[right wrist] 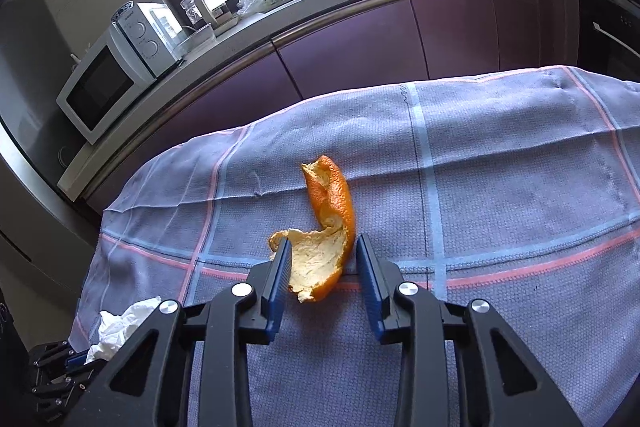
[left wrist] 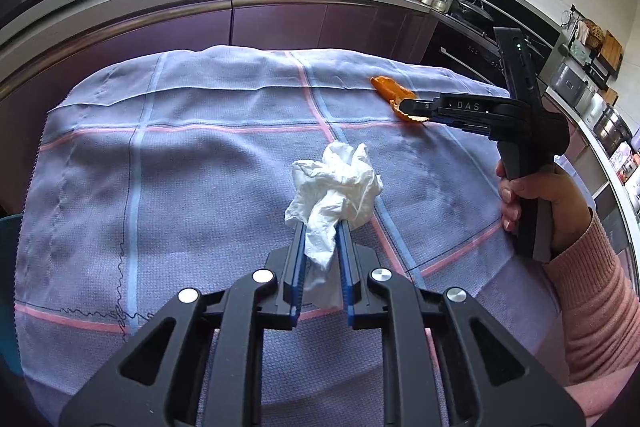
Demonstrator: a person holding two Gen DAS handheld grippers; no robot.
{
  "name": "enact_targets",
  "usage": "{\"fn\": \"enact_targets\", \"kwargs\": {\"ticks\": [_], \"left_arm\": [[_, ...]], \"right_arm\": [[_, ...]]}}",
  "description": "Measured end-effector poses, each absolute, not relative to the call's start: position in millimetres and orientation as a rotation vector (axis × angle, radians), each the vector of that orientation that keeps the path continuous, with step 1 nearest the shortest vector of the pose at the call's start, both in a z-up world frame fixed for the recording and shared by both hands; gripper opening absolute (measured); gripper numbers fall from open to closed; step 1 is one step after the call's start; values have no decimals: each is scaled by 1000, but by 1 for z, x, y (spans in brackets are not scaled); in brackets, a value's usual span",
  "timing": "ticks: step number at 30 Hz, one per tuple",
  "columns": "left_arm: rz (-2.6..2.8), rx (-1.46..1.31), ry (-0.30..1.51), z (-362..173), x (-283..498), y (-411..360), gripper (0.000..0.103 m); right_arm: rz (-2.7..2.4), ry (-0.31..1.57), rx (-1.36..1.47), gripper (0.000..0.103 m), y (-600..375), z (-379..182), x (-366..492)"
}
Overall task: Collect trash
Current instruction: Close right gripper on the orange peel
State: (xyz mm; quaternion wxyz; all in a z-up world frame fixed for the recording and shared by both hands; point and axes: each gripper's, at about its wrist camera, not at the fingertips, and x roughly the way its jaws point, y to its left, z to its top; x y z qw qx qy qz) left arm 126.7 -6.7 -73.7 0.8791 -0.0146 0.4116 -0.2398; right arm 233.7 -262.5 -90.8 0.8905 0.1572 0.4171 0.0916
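Observation:
A crumpled white tissue (left wrist: 340, 179) sits pinched between the blue pads of my left gripper (left wrist: 322, 227), held just above the checked lilac tablecloth (left wrist: 180, 167). The same tissue (right wrist: 120, 323) shows at the lower left of the right wrist view. A curled orange peel (right wrist: 334, 195) lies on the cloth, its pale inner side up. My right gripper (right wrist: 322, 245) straddles the peel's near end. Its left finger touches the peel's edge, while the right finger stands a little clear. From the left wrist view the right gripper (left wrist: 404, 105) reaches down onto the peel (left wrist: 388, 87).
A hand in a pink sleeve (left wrist: 560, 211) holds the right gripper's handle. The tablecloth (right wrist: 520, 167) drops off at the far edge. Beyond it run purple cabinets (left wrist: 280, 23) under a cluttered counter, with a white microwave (right wrist: 104, 87) and a black cooker (left wrist: 472, 15).

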Motion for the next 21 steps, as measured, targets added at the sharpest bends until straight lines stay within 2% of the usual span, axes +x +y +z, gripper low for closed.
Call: {"fn": "enact_targets", "kwargs": {"ticks": [1, 6, 9, 21], "left_arm": [[-498, -31, 857, -74, 127, -6, 15], [-493, -27, 853, -72, 125, -6, 30], [-495, -18, 844, -70, 124, -7, 34], [-515, 62, 863, -78, 131, -26, 36]], "right_arm": [[189, 867, 326, 24, -262, -91, 234], [190, 870, 338, 12, -264, -92, 235], [198, 861, 348, 6, -267, -90, 233], [285, 820, 381, 5, -266, -77, 198]]}}
